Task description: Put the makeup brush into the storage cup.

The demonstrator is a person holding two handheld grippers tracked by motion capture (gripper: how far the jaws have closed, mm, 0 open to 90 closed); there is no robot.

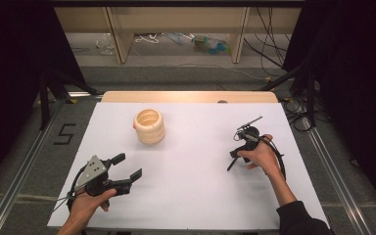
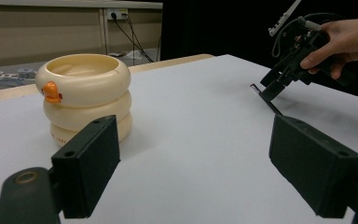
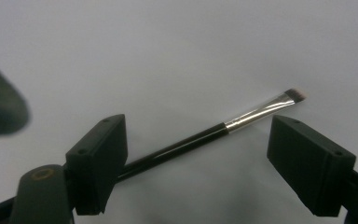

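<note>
Black brush point(image 3: 205, 135) x1, cream pot point(image 1: 149, 126) x1

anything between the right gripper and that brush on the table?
Nothing visible. In the right gripper view the brush lies on the bare white table, its handle running between the open jaws of the right gripper. The cream ring holder stands well off to the side.
</note>
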